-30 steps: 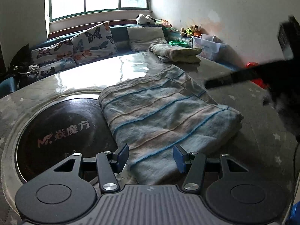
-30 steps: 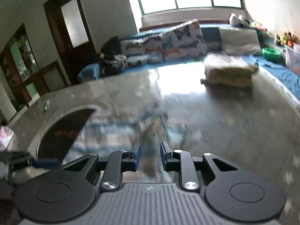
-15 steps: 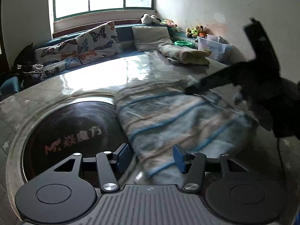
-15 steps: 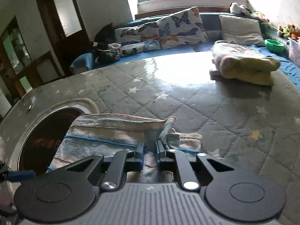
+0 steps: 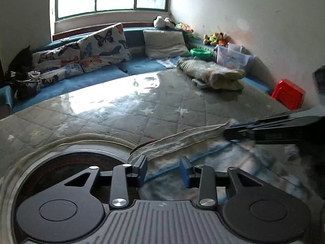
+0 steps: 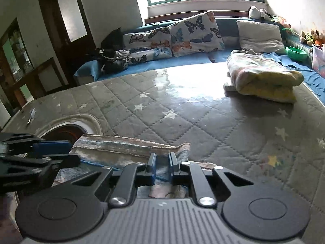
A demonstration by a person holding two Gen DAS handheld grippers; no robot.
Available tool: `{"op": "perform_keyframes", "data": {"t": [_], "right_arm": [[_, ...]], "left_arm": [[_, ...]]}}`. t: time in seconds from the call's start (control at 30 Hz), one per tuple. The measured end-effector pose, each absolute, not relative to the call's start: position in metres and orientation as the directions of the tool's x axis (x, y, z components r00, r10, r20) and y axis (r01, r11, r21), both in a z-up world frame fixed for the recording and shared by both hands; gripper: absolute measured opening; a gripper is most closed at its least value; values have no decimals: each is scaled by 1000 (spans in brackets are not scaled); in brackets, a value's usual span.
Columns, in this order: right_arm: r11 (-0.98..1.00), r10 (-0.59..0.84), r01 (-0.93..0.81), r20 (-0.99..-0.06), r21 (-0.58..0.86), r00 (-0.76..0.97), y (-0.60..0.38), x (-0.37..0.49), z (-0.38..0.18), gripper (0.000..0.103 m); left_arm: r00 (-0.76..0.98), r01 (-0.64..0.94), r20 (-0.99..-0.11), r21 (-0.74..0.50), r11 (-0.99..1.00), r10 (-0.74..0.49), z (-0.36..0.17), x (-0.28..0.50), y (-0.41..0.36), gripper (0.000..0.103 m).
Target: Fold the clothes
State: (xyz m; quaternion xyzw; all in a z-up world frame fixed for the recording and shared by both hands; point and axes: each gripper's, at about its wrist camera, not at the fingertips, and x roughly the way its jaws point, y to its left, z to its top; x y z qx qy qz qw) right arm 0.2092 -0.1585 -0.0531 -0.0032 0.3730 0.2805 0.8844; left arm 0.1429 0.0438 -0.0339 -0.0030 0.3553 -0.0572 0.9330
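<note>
A blue and beige striped cloth (image 5: 178, 142) lies folded on the grey quilted mat (image 5: 162, 105), next to a round dark opening (image 5: 67, 162). My left gripper (image 5: 163, 171) is open, its jaws over the cloth's near left corner. My right gripper (image 6: 162, 167) is shut on the striped cloth (image 6: 126, 146), pinching its raised far edge. The right gripper also shows in the left wrist view (image 5: 264, 132), holding the lifted edge. The left gripper shows at the left of the right wrist view (image 6: 36, 152).
A folded yellow and pale blanket (image 6: 264, 79) lies at the far right of the mat. Butterfly cushions (image 6: 178, 36) and a grey pillow (image 6: 260, 34) line the blue bench under the window. A red stool (image 5: 288, 93) and a plastic bin (image 5: 233, 57) stand by the right wall.
My right gripper has closed on the cloth's edge and pulled it up and toward me. My left gripper has drawn close over the cloth's left corner and stays open.
</note>
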Motion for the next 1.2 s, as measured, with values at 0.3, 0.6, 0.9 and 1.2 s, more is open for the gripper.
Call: {"op": "perform_keyframes", "data": {"t": [0.3, 0.6, 0.9, 1.2], "right_arm": [[829, 522, -508, -648, 234, 555, -163, 211, -53, 11], [822, 525, -522, -662, 229, 535, -173, 203, -48, 12], [800, 498, -579, -713, 158, 494, -173, 171, -46, 11], [772, 533, -612, -701, 173, 474, -179, 130, -37, 12]], "left_arm": [[752, 126, -642, -79, 989, -147, -29, 160, 38, 33], [718, 183, -667, -93, 979, -198, -43, 184, 17, 35], [718, 261, -651, -75, 962, -246, -33, 142, -1, 32], [700, 372, -642, -46, 927, -313, -32, 83, -29, 32]]}}
